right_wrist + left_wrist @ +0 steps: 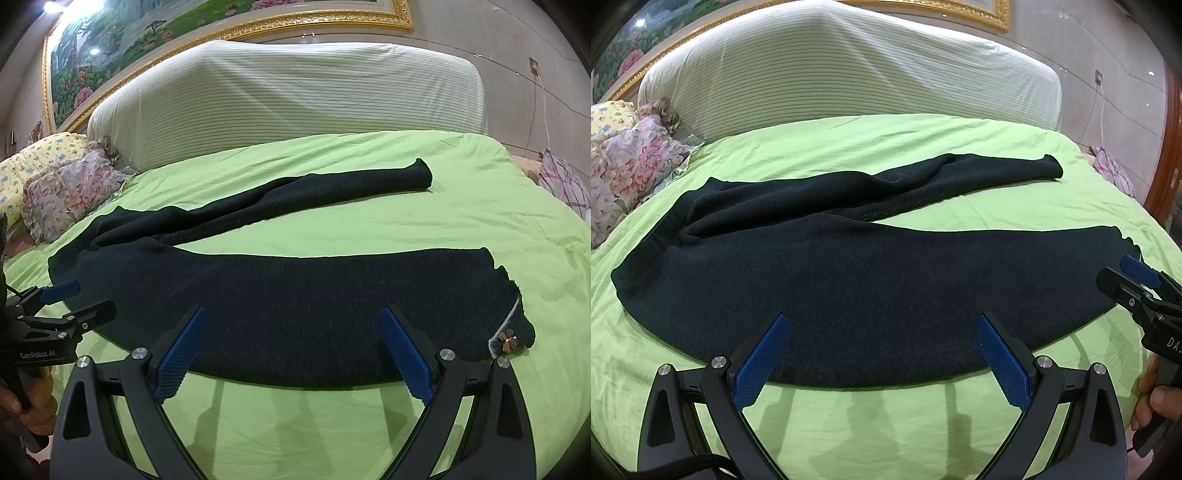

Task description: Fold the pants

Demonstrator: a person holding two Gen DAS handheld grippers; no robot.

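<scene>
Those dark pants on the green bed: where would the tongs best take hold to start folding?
Probably the near leg's long edge. The pants lie flat, legs splayed apart, with that edge facing both open tongs, left and right. Coming in low from the near side could pinch it and carry it over the far leg.

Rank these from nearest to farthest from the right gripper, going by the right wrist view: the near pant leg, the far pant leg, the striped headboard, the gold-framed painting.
From the right gripper:
1. Near pant leg, lying straight across in front of the open fingers.
2. Far pant leg, beyond it, angled toward the right.
3. Striped headboard, upright at the bed's far end.
4. Gold-framed painting, on the wall behind, upper left.
</scene>
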